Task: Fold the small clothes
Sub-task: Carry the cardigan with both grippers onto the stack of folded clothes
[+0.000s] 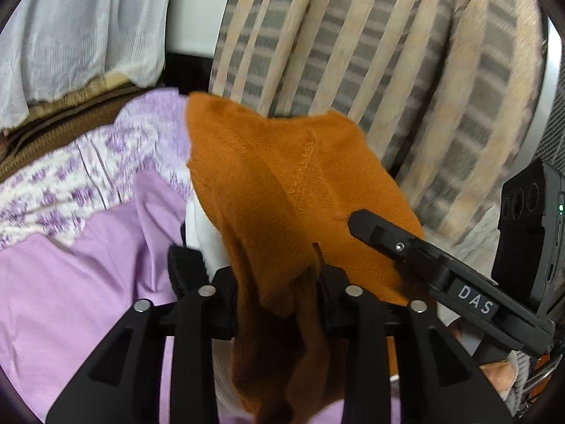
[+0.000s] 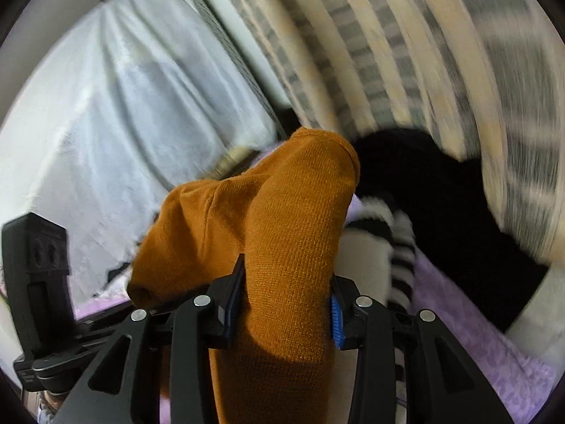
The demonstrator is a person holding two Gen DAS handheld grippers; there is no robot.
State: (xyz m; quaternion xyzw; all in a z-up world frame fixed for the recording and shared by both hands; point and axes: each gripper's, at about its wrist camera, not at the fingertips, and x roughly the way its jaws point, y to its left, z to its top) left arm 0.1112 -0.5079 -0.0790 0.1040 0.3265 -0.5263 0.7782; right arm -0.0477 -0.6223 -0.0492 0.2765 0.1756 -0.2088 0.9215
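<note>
Left wrist view: the left gripper (image 1: 279,282) has its fingers closed on an orange knitted garment (image 1: 289,183). The cloth is pinched between the two fingers at a bunched fold; part of it hangs down toward the camera below the fingers, and the rest spreads forward and upward beyond them, lifted off the bed (image 1: 70,282). A stitched seam runs along the raised part. The bed carries a lilac sheet, with a purple-and-white patterned cover (image 1: 70,173) farther back on the left. A striped curtain (image 1: 370,53) in beige and grey hangs behind, and a white curtain (image 1: 77,28) hangs at upper left. The right gripper (image 1: 441,265) enters from the right, its tip lying against the orange cloth.

Right wrist view: the right gripper (image 2: 286,304) holds the same orange garment (image 2: 282,219). A thick roll of the cloth fills the gap between the fingers, which press on it from both sides; a blue pad (image 2: 337,321) shows on the right-hand finger. The cloth rises forward past the fingertips and droops over to the left. A black-and-white striped sock (image 2: 392,240) lies on the bed just right of the fingers, with a black garment (image 2: 441,205) beyond it. The background is blurred.
</note>
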